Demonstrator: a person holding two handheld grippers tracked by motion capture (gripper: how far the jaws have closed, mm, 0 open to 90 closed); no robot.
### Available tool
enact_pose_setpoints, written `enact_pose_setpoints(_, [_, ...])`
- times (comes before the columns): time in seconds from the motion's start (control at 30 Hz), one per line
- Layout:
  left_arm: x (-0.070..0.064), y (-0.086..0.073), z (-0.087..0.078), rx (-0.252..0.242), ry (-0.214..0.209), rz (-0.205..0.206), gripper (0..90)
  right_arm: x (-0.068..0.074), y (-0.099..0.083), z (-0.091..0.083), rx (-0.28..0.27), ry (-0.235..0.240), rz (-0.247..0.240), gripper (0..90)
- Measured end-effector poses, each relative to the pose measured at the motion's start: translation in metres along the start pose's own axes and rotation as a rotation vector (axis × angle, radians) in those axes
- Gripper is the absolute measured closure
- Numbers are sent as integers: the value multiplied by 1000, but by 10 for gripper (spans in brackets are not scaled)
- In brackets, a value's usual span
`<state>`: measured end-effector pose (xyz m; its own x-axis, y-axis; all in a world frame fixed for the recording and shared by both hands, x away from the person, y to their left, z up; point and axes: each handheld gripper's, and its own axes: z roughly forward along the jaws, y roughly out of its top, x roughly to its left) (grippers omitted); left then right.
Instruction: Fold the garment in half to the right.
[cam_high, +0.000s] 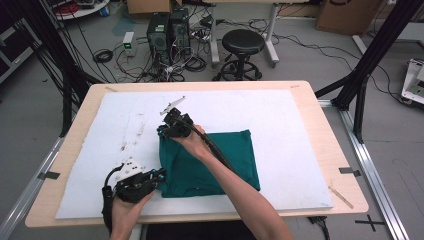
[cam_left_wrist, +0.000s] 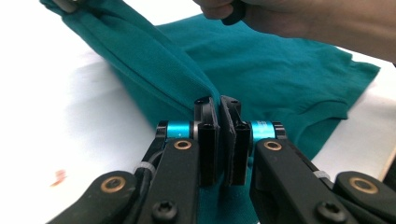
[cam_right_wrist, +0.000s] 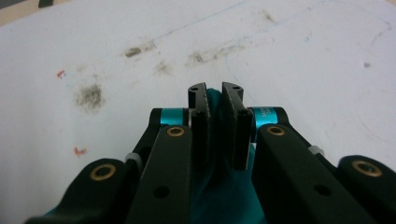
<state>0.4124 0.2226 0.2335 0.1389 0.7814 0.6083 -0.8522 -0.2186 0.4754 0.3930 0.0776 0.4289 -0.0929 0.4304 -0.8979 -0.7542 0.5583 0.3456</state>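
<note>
Nearest the person, the left hand (cam_high: 122, 210) comes in from the bottom edge of the high view, wrist low, and carries the left tool (cam_high: 159, 175) at the front left corner of the green cloth (cam_high: 220, 160). In the left gripper view its jaws stand pressed together with a fold of the cloth (cam_left_wrist: 261, 74) pinched between them; the fold rises taut toward the upper left of that view.

The right forearm (cam_high: 240, 190) reaches diagonally across the cloth from the bottom of the high view, lying over its middle and hiding part of it. The right hand (cam_high: 192, 142) holds the right tool (cam_high: 165, 125) at the cloth's far left corner, turned toward the far left of the desk. In the right gripper view the jaws are nearly closed, clamped on a bit of green fabric (cam_right_wrist: 214, 100) that shows in the narrow gap between them.

The cloth lies folded on the white board (cam_high: 280, 115) that covers most of the wooden desk (cam_high: 330, 145), a little left of centre, its left edge held up between the two tools. Smudges (cam_high: 135, 135) mark the board to the left of the cloth.

Beyond the desk a black stool (cam_high: 243, 42) stands on the floor, with computer towers (cam_high: 167, 30) and loose cables to its left.
</note>
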Motion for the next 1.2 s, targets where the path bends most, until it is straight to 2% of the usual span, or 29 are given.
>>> enact_pose_setpoints(0.13, [-11,4,13,19,-11,28,856,-7,-7,-12,-2,5,12,835])
enact_pose_setpoints(0.3, [-20,8,26,37,-25,47,856,-13,-16,-23,-2,-24,10,835])
enact_pose_setpoints(0.47, [-28,13,38,42,-52,41,856,-25,-31,-33,16,-47,47,836])
enact_pose_setpoints(0.8, [-47,24,62,58,-82,63,856,-38,-48,-57,-14,-76,77,836])
enact_pose_setpoints(1.2, [-67,34,80,65,-92,89,856,-50,-65,-79,-37,-104,110,836])
